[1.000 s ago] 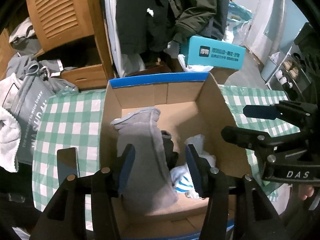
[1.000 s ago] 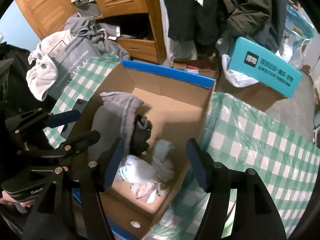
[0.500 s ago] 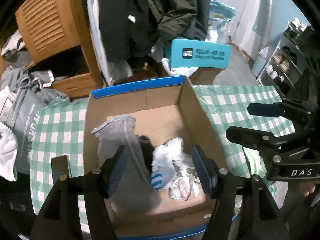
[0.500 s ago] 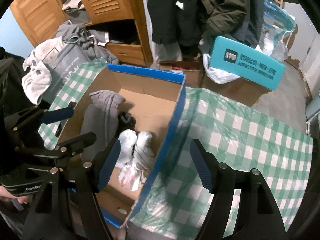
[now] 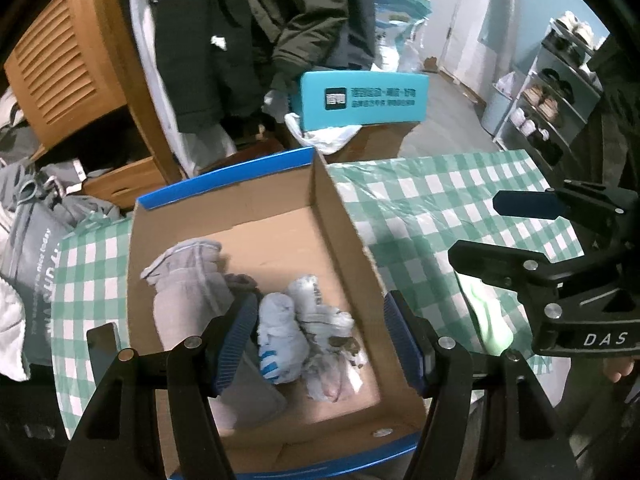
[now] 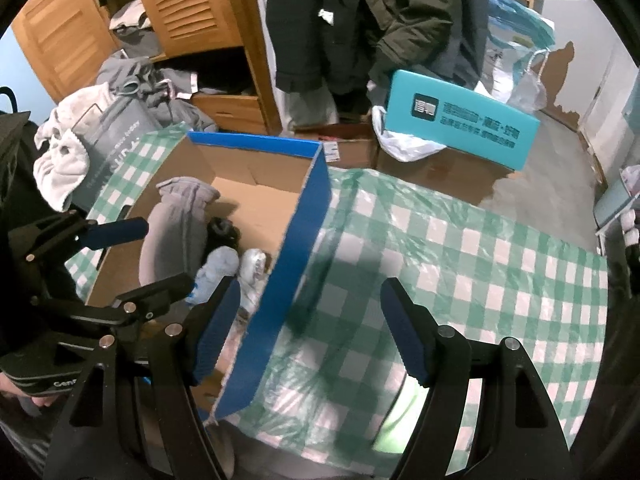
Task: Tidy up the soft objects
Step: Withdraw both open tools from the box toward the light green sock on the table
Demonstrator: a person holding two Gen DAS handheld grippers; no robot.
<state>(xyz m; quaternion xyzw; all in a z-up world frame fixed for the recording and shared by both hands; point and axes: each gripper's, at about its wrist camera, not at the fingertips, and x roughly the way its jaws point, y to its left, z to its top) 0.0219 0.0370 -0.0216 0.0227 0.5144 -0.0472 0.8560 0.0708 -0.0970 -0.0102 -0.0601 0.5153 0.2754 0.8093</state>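
An open cardboard box with blue edges (image 5: 340,216) (image 6: 308,216) sits on a green checked tablecloth (image 5: 440,208) (image 6: 460,264). Inside lie a grey cloth (image 5: 188,292) (image 6: 176,232), white-and-blue socks (image 5: 280,332) (image 6: 218,266), a dark item (image 6: 222,230) and a crumpled white piece (image 5: 332,364). My left gripper (image 5: 318,340) is open and empty above the box. My right gripper (image 6: 308,334) is open and empty over the box's right wall and the cloth. A light green soft item (image 5: 486,320) (image 6: 398,412) lies on the table by the right gripper.
A teal box (image 5: 360,98) (image 6: 460,124) rests on cartons behind the table. Dark jackets (image 5: 256,20) hang by a wooden louvred cabinet (image 6: 192,8). A grey bag (image 5: 28,248) and white towel (image 6: 60,156) sit left. A shoe rack (image 5: 556,92) stands right.
Both grippers have shifted to the right: the box has slid left in both views. The right gripper now hangs over the box's right wall and tablecloth, and the green item has come into view.
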